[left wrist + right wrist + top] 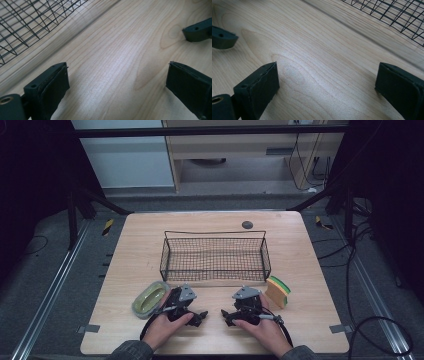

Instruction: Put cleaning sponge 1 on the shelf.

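One basket, one dish, one sponge

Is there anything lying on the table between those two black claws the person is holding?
No. In the high view, only bare light wooden table separates the left claw from the right claw.

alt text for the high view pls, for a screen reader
A person's hands rest two open grippers, left gripper and right gripper, tips facing each other, on the near part of a wooden table. Behind them stands an empty black wire basket, with a green oval dish at left and a yellow-green sponge at right.
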Motion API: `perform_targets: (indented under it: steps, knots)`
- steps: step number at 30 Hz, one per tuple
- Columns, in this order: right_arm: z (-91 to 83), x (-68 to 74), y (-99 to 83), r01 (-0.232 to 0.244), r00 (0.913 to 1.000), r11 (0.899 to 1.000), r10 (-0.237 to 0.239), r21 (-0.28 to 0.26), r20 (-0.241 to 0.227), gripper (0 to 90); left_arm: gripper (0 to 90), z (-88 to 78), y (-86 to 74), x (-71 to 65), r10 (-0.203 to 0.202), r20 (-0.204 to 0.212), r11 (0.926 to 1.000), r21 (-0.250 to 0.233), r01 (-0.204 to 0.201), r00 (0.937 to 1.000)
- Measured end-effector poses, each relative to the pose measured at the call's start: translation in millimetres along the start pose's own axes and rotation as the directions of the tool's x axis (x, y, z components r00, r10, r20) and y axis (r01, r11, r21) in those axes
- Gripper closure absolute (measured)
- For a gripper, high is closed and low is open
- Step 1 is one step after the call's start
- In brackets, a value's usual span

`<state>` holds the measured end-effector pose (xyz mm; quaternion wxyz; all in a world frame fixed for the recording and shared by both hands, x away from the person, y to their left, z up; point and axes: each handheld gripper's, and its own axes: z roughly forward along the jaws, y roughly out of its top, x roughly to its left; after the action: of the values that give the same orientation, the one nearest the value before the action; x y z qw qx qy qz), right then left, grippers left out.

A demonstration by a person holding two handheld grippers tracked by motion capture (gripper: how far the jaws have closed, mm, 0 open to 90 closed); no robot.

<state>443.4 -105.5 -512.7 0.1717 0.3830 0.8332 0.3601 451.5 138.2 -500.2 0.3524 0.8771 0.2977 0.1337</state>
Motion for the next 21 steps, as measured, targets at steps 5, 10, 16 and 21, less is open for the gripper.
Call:
perform_targets:
  steps: [5,10,16,21]
  knots:
    - [-0.2,-0.1,0.0,0.001,1.0000,1.000,-0.001,0.002,-0.002,5.2,4.5,-11.8,3.1,-6.0,0.041,0.024,0.9991,-0.012,-0.041,0.9989]
    - [-0.1,-0.3,-0.1,0.004,1.0000,1.000,-0.004,0.001,0.001,5.3,7.0,-36.3,19.3,5.2,0.074,-0.021,0.9972,-0.008,-0.074,0.9971]
    - [1.1,0.1,0.5,0.006,1.0000,1.000,-0.006,0.000,0.003,4.4,7.9,-56.0,38.6,28.7,0.046,-0.030,0.9981,0.043,-0.045,0.9985]
    - [0.7,0.3,0.6,0.005,1.0000,1.000,-0.005,0.002,0.002,4.5,7.1,-67.9,44.4,41.4,0.052,-0.056,0.9918,0.119,-0.045,0.9971]
